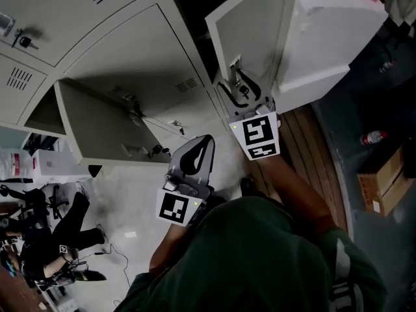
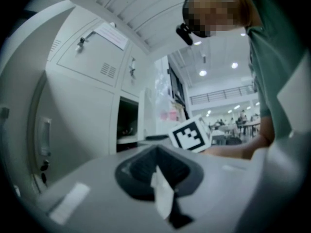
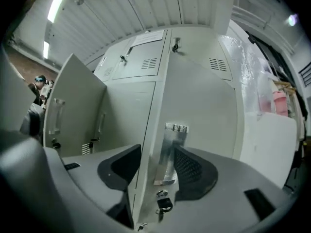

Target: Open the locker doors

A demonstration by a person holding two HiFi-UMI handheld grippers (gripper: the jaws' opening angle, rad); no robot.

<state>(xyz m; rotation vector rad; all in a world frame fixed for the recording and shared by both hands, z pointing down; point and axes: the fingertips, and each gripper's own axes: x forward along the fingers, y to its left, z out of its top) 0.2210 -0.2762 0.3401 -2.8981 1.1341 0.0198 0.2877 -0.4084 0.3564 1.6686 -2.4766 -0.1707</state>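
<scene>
Right gripper is at the free edge of the right door. Its jaws are spread wide and straddle the edge and the metal handle without clamping, so nothing is gripped. The handle's long axis is upright, and a key hangs in the lock just below it. This door stands well swung out from the locker bank, so it looks done.

Left gripper is low and near the body, pointing level at the lockers. Its jaws are closed together and hold no part of a locker.

Left door is also open and juts out toward the person. Mid door sits between the two open ones and is closed flat. It lies to the left of the right gripper and straight ahead of the left gripper, so the left one is probably nearer for the next pull. The upper lockers are closed too.

The left door's free edge is just beside the left gripper's path, and the right door boxes in the other side, so the reach to the mid door is narrow.

Around the scene, a person is at the far left on the floor, and a bottle and a box are on the right, well apart from the work.
</scene>
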